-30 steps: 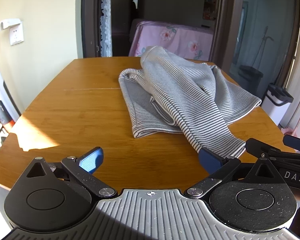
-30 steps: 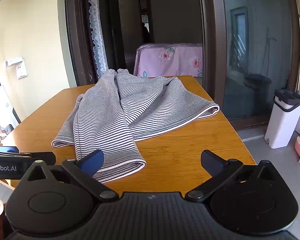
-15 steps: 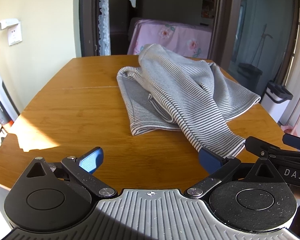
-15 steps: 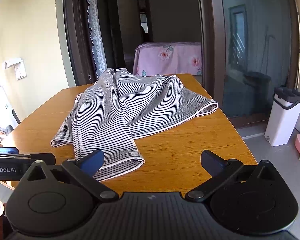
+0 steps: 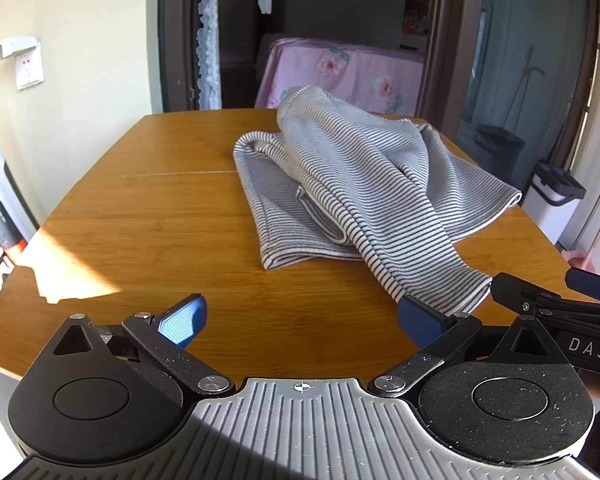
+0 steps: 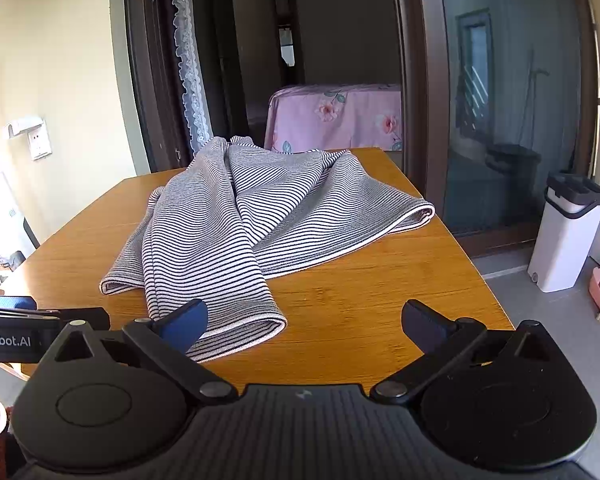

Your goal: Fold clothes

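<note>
We find the striped garment (image 5: pixel 364 184) lying in a loose, crumpled heap on the wooden table (image 5: pixel 140 216), toward the far right portion of the top, with one long section trailing toward the near edge and ending just ahead of both tools. We judge the main hazard to be a multi-layer grab: the trailing section (image 6: pixel 220 280) is doubled over on itself, so closing on its rounded end would likely catch two or more layers and carry the twist into the fold. A second hazard is dragging; the heap sits close to the right-hand table edge (image 6: pixel 472 264), and a pull toward that side could slide cloth off the top. A third is uneven lift: if only one tool takes hold, the bulk will swing and bunch rather than spread flat. Regarding pose, we hold the left gripper (image 5: pixel 300 318) low and level over the near table edge, pointing forward along the top, jaws spread wide with nothing between them; its right fingertip (image 5: pixel 418 318) sits just at the end of the trailing section, though we cannot tell whether it touches. We hold the right gripper (image 6: pixel 304 320) alongside at similar height, also spread wide and empty, its left fingertip (image 6: pixel 186 318) overlapping the same cloth end in view. Neither tool has taken hold of the fabric.
</note>
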A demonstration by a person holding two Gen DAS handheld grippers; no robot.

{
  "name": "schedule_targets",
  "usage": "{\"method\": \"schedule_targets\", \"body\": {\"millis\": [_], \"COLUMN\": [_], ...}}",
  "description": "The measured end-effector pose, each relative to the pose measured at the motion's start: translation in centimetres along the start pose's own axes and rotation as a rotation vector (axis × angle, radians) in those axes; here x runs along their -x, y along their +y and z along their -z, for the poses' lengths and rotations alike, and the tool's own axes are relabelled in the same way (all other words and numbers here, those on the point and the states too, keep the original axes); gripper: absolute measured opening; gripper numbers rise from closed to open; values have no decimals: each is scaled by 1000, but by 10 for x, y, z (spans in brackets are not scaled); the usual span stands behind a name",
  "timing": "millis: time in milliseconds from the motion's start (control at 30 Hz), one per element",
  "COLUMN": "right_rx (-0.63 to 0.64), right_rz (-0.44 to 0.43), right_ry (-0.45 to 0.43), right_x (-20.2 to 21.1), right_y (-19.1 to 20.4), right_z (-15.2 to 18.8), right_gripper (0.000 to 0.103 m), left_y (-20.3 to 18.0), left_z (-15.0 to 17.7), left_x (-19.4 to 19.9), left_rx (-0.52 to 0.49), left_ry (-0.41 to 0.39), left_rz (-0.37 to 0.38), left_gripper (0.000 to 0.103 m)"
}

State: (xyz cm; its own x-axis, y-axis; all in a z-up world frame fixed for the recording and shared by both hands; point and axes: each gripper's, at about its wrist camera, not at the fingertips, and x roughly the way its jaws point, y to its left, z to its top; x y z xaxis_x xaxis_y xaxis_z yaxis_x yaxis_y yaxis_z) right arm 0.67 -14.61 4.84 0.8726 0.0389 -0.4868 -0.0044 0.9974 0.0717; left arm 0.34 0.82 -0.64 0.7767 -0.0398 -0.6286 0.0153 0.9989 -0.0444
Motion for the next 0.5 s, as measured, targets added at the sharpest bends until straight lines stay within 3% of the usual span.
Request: {"method": "schedule_targets", "body": {"millis": [233,500], "right_rx": [87,58], "right_rz": [33,22], "right_ry": [-40,-22], "right_x": [1,0], "right_y": [5,6], "right_z": [-4,-4], "right_gripper": [103,103], "left_y": [-1,-2], "left_z": [1,3], "left_x": [0,1], "left_rx": [0,-1], "left_ry": [2,3], "left_rz": [-2,-5], "left_gripper": [103,103]}}
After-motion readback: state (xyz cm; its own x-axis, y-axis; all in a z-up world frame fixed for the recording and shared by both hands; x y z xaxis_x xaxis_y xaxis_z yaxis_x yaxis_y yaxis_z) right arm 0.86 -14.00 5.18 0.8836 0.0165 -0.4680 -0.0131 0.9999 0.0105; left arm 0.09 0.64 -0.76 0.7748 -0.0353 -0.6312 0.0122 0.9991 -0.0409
